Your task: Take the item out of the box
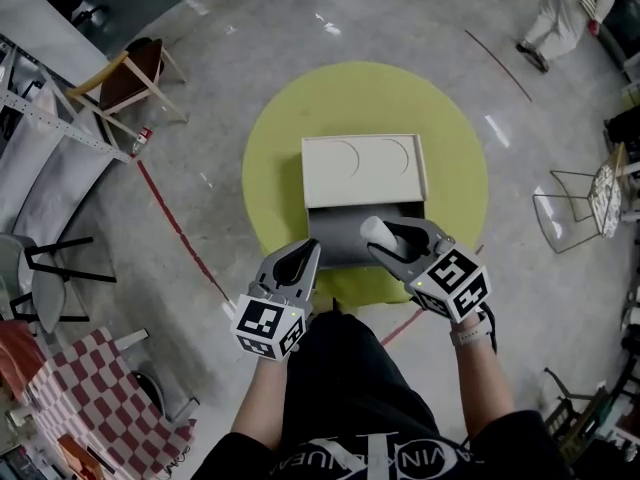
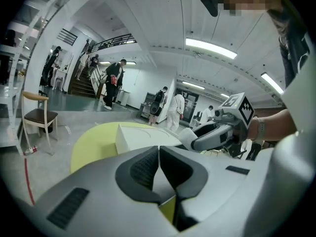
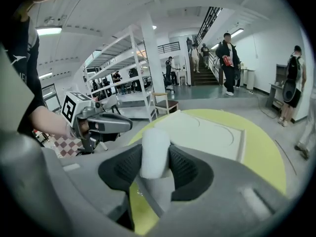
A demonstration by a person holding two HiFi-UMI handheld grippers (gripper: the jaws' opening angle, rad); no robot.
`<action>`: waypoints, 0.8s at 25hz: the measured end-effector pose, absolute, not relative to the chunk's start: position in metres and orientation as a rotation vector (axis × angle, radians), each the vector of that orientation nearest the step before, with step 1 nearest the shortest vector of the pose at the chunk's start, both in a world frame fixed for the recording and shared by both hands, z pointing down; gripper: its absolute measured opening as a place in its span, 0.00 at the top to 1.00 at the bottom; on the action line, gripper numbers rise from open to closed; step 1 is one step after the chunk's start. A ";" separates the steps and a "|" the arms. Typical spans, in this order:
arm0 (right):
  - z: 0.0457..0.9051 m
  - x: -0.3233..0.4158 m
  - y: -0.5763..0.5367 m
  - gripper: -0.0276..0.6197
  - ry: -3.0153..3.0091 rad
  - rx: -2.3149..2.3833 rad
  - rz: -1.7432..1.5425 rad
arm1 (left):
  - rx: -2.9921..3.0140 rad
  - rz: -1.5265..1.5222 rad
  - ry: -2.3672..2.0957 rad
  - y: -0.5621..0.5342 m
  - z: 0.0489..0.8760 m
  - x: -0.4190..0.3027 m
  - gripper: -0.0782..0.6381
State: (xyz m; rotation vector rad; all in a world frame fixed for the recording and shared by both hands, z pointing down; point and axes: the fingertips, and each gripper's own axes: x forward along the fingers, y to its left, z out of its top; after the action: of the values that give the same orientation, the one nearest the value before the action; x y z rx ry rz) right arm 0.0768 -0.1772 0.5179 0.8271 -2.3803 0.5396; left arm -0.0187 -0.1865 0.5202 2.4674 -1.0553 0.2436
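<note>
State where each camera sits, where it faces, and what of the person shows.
Head view: on the person's head, looking down at the box on the yellow surface; both forearms, the left gripper and the right gripper show.
Left gripper view: on the left gripper, facing along its shut jaws toward the box; the right forearm shows.
Right gripper view: on the right gripper, facing along jaws clamped on the white cylinder; the left hand shows.
Shared: both gripper views show the box and the opposite gripper.

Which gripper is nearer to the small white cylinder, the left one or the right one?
Right. The right gripper is shut on the small white cylinder; the left gripper, shut and empty, is apart from it on its left.
</note>
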 end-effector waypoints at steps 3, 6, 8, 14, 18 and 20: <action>0.508 0.077 -0.175 0.70 -2.414 0.857 0.540 | 2.472 0.235 -1.044 -0.186 0.515 -0.016 0.87; 0.499 0.079 -0.173 0.70 -2.442 0.904 0.513 | 2.471 0.229 -1.039 -0.186 0.511 -0.016 0.87; 0.496 0.081 -0.170 0.70 -2.456 0.939 0.507 | 2.474 0.228 -1.038 -0.186 0.509 -0.015 0.87; 0.487 0.088 -0.168 0.70 -2.488 1.032 0.480 | 2.483 0.209 -1.051 -0.190 0.500 -0.017 0.87; 0.472 0.094 -0.170 0.70 -2.528 1.070 0.457 | 2.494 0.196 -1.057 -0.193 0.489 -0.014 0.87; 0.466 0.095 -0.169 0.70 -2.552 1.078 0.453 | 2.500 0.186 -1.059 -0.193 0.484 -0.012 0.87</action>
State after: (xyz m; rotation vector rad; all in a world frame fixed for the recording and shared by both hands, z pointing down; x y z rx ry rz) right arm 0.0949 -0.1691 0.4659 1.0784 -2.5516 0.4530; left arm -0.0122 -0.1934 0.4841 2.5002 -1.0593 0.1858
